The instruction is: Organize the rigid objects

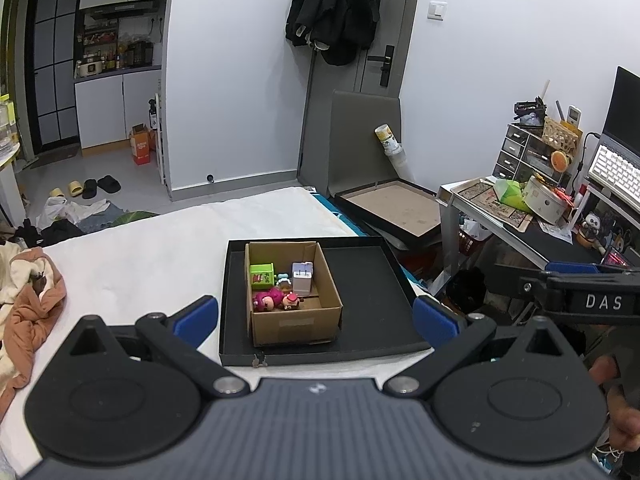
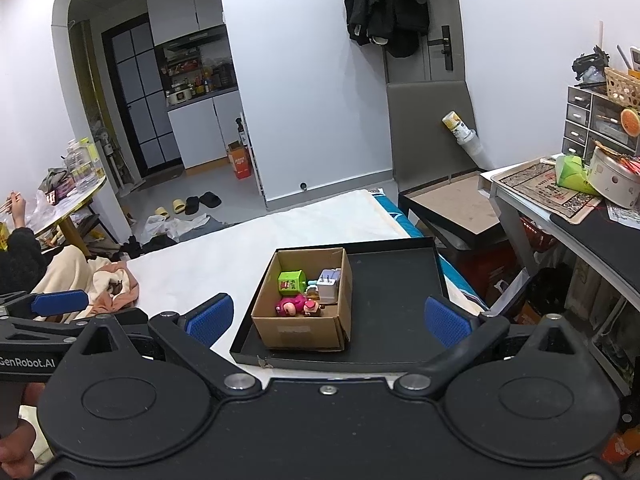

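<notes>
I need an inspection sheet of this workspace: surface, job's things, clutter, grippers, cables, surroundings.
Surface: white bed cover; black tray lies on it.
Job's things: cardboard box in the tray's left part holds green box, white charger, pink figures.
Clutter: crumpled clothes at left.
Grippers: left gripper open, empty; right gripper open, empty.
Cables: nothing seen on the bed.
Surroundings: crowded desk, hanging coats, kitchen beyond.

The cardboard box [image 1: 296, 324] wall hides the lower parts of the toys [image 1: 276, 300]; their details are too small to tell.
</notes>
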`<state>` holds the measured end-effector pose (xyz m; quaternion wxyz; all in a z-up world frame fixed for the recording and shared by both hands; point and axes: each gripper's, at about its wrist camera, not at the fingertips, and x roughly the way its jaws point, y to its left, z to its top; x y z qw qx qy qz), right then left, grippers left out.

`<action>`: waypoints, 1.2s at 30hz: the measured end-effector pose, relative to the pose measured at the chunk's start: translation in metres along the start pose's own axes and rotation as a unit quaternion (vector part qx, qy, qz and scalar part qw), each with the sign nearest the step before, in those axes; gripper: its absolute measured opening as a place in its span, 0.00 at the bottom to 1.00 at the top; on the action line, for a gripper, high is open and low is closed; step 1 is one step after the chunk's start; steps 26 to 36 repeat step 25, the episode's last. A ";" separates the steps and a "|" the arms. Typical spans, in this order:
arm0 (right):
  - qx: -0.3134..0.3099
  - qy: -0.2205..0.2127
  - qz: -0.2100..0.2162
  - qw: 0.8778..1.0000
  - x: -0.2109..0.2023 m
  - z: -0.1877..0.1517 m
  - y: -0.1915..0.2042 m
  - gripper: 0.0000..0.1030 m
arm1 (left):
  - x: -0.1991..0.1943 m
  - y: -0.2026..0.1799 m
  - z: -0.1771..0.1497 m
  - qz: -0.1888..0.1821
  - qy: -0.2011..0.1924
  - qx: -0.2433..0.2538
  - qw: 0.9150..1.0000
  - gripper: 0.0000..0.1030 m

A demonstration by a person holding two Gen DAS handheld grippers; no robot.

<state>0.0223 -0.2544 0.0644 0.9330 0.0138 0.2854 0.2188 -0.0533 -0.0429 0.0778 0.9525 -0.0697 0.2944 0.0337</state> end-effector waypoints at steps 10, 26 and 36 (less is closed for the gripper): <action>-0.013 -0.002 0.015 1.000 -0.002 -0.002 0.007 1.00 | 0.003 0.000 -0.001 0.004 0.002 0.001 1.000 1.00; -0.009 0.001 0.012 1.000 0.000 -0.003 0.006 1.00 | 0.003 0.007 -0.003 0.003 0.000 -0.010 1.000 1.00; -0.009 0.001 0.012 1.000 0.000 -0.003 0.006 1.00 | 0.003 0.007 -0.003 0.003 0.000 -0.010 1.000 1.00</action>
